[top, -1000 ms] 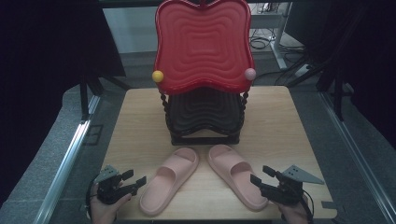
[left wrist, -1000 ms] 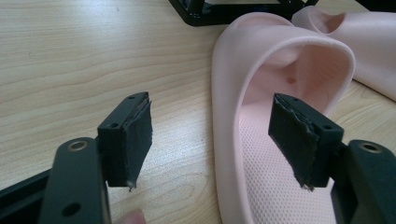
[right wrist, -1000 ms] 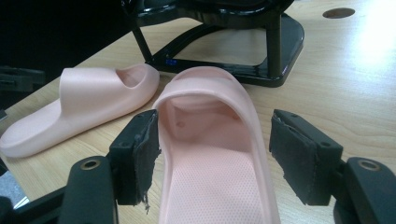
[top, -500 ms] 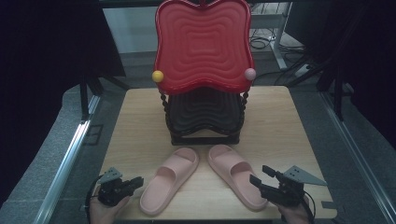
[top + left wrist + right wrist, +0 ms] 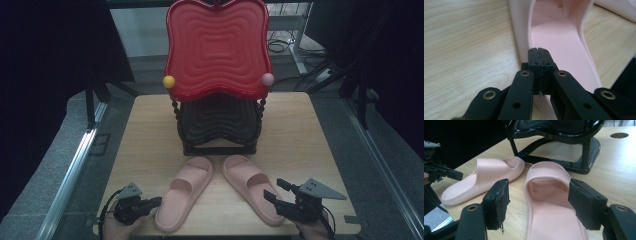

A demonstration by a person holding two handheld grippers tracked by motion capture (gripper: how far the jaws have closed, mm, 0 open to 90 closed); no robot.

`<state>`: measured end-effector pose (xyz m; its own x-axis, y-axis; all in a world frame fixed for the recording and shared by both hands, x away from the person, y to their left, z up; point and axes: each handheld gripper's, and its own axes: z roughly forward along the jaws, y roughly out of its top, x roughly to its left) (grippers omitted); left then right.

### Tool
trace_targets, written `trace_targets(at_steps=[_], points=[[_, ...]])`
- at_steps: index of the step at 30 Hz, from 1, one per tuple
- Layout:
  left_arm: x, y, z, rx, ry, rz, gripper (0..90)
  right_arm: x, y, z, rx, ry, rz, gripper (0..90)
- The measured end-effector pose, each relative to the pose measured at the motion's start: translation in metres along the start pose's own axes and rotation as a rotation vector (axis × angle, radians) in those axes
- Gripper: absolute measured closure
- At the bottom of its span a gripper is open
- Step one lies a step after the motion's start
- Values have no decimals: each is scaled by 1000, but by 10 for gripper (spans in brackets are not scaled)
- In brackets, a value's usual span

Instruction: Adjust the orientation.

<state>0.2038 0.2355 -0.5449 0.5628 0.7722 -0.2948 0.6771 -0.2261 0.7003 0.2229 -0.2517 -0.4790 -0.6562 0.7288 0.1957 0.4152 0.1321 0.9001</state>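
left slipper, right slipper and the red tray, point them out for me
left slipper (image 5: 181, 201), high view, on the strap.
right slipper (image 5: 248, 183), high view, on the strap.
red tray (image 5: 218, 50), high view, middle of its ridged face.

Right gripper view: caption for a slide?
Open right gripper straddling a pink slipper's heel, the second slipper beside it.

You have two pale pink foam slides on the table (image 5: 150, 145), soles down, near its front edge. The left slipper (image 5: 182, 198) points its toe up and toward the middle, its heel close to the front edge. The right slipper (image 5: 252, 192) mirrors it; the toes nearly meet just before the black rack, the heels spread well apart
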Motion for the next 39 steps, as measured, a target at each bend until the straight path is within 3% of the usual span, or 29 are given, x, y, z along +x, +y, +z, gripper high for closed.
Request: trace_targets(at_steps=[6,9,11,12,16,21,29,34,39], points=[[-7,1,3,26,-50,20,895,2,2,-2,-6,3,-6,333],[-22,3,11,51,-107,57,895,2,3,-4,-11,6,-1,333],[-25,4,13,56,-121,64,894,3,3,-4,-12,6,-2,333],[-35,6,19,68,-150,91,894,3,3,-4,-11,6,-5,333],[-54,10,29,83,-183,131,892,5,3,-3,-11,8,-9,333],[-67,15,44,64,-209,137,888,7,2,1,1,11,-13,333],[-81,19,60,14,-205,133,876,10,0,6,17,22,-29,333],[-84,20,61,-10,-191,138,862,11,0,6,17,23,-30,333],[-73,24,36,-137,-150,121,792,13,2,4,11,24,-36,333]])
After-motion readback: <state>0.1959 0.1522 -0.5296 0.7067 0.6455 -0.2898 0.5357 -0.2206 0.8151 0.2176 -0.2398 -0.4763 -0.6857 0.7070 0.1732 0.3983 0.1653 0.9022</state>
